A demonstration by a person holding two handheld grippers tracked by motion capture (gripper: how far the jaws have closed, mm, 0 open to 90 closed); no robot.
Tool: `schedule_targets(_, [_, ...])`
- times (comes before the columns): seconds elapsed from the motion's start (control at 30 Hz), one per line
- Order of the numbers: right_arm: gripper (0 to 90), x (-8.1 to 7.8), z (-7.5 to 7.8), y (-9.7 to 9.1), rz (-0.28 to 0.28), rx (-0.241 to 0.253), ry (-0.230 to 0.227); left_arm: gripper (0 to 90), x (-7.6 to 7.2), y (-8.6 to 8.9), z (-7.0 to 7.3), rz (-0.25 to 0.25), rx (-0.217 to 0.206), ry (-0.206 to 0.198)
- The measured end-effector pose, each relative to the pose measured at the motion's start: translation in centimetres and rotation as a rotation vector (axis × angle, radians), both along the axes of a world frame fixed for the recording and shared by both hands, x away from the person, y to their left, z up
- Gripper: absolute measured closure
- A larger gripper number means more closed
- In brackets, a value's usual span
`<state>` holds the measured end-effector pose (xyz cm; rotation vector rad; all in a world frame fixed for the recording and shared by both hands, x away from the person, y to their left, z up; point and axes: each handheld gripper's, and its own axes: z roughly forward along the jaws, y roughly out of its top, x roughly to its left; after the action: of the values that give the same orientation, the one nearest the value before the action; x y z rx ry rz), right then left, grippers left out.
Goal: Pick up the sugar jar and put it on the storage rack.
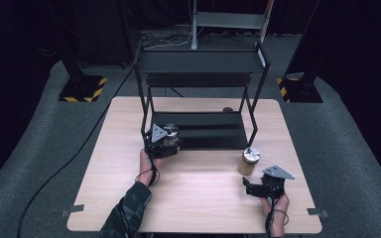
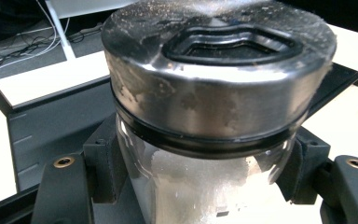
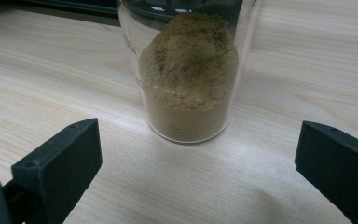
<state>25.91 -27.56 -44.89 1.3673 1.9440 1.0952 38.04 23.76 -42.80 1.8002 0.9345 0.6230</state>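
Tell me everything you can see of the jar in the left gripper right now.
The jar is clear glass holding white powder, capped by a scuffed silver metal lid with a black recessed handle and a black seal ring. It stands upright, clamped at its glass body by the left gripper, at the front left corner of the black rack's lower shelf.

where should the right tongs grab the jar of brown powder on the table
Grip the jar of brown powder on its straight glass wall, below the lid. Come in level from the person's side, where the open right tongs already face it: it stands upright with bare table on both sides.
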Motion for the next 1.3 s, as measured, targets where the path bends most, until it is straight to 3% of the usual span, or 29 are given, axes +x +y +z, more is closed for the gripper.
schedule_targets(0.57, [0.0, 0.1, 0.0, 0.0, 0.004, -0.002, 0.004, 30.3, 0.6, -0.8, 0.5, 0.002, -0.006, -0.015])
schedule_targets(1.3, [0.0, 0.1, 0.1, 0.0, -0.001, -0.001, 0.005, 30.3, 1.9, -1.2, 0.4, 0.007, -0.012, 0.003])
